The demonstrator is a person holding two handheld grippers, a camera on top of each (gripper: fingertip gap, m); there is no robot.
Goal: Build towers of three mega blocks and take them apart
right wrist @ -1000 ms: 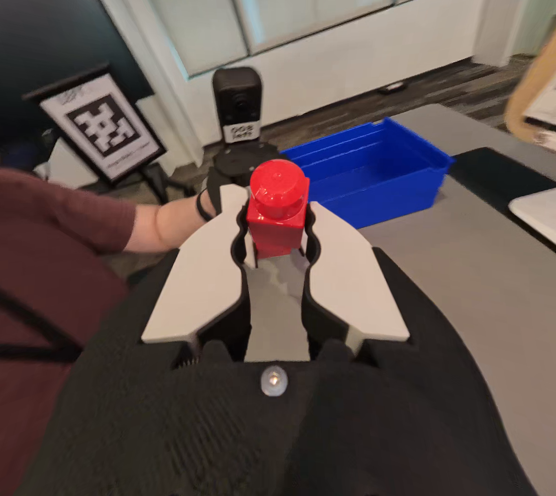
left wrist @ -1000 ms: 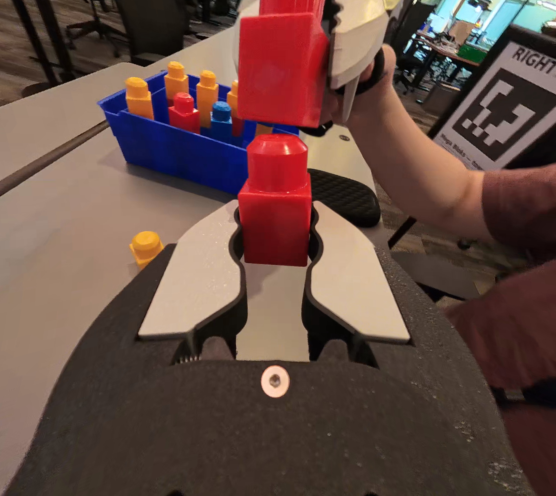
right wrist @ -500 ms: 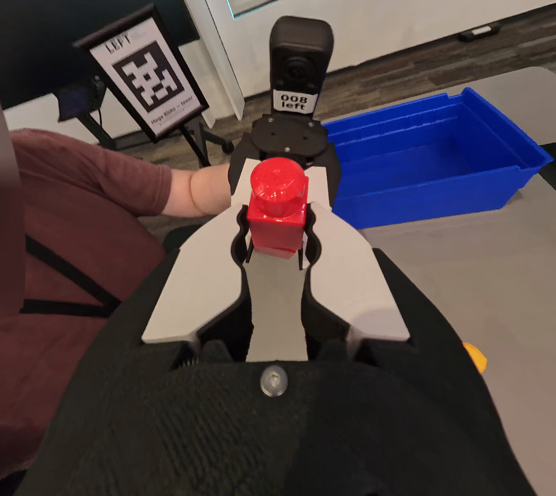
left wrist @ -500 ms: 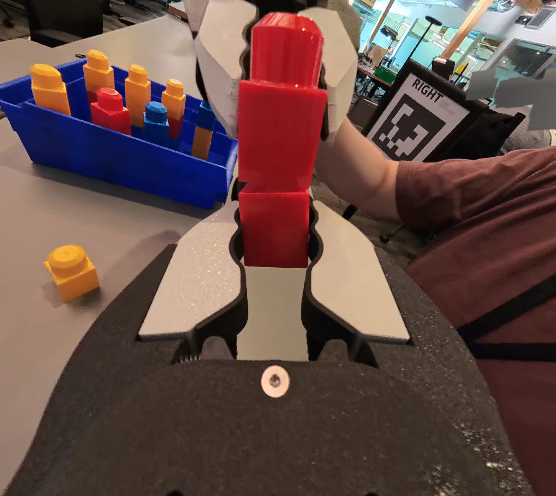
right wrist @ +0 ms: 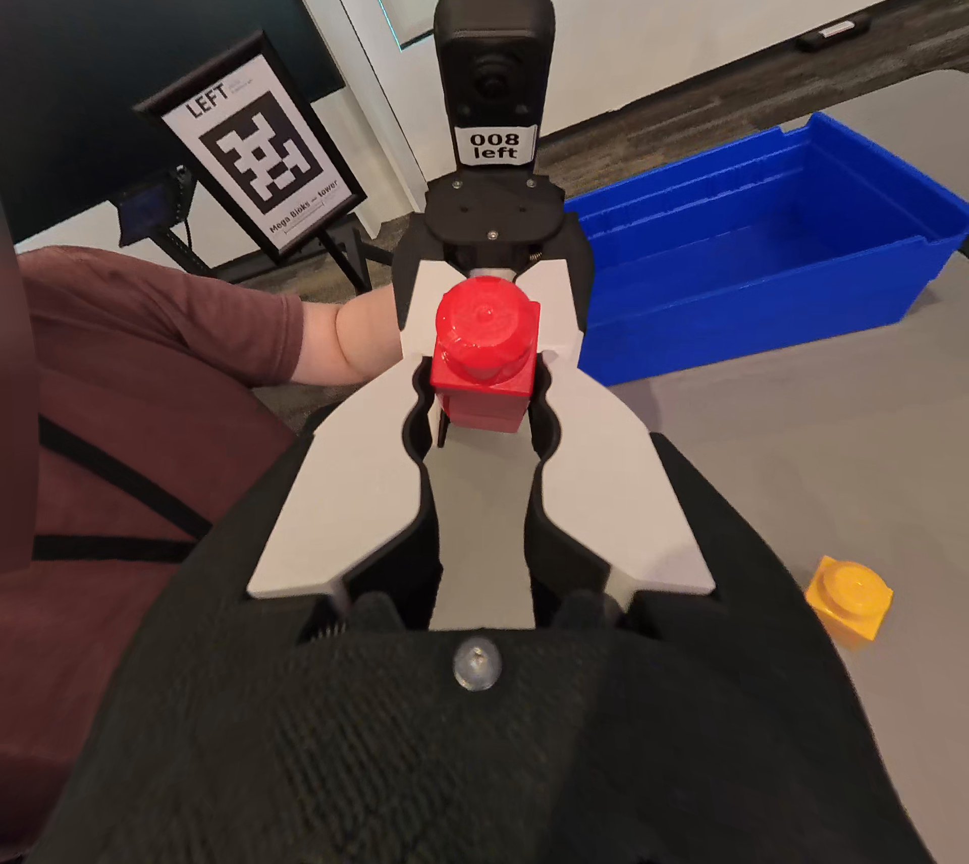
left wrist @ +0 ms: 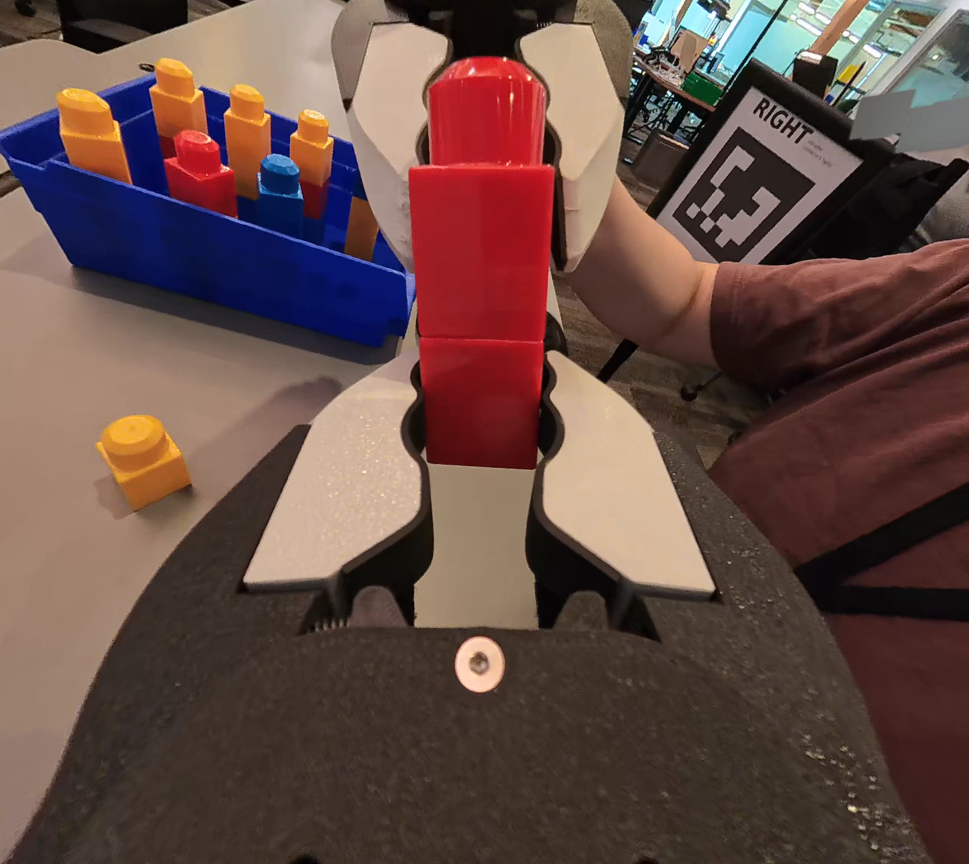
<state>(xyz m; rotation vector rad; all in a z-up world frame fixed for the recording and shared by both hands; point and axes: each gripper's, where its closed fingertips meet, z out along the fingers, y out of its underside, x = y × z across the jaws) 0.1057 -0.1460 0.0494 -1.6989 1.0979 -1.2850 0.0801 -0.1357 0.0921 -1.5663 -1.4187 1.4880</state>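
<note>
The left gripper [left wrist: 481, 406] is clamping the lower red block [left wrist: 480, 401] between its two pads, and the right gripper [right wrist: 481, 398] is gripping the upper red block [left wrist: 481, 246] from the far side, its pads pressing on the block's flanks. The two blocks are sitting one on the other, their faces lined up and the seam between them looking closed, held in the air above the grey table [left wrist: 131, 356]. The step in hand appears to be seating the second block on the first, so the tower is probably two high with one to go. To do it well, both grippers should be pushing straight along the stack's axis, not at an angle, and neither should be loosening until the joint feels firm (a slight twist could pop the stud back out). The likeliest third piece is the loose yellow block [left wrist: 141, 458] lying on the table to the left; the right gripper would have to let go of the top block before fetching it, while the left is holding the stack upright. A blue bin [left wrist: 210, 251] of finished towers is standing beyond, and an empty blue bin [right wrist: 786, 272] is showing in the right wrist view.
</note>
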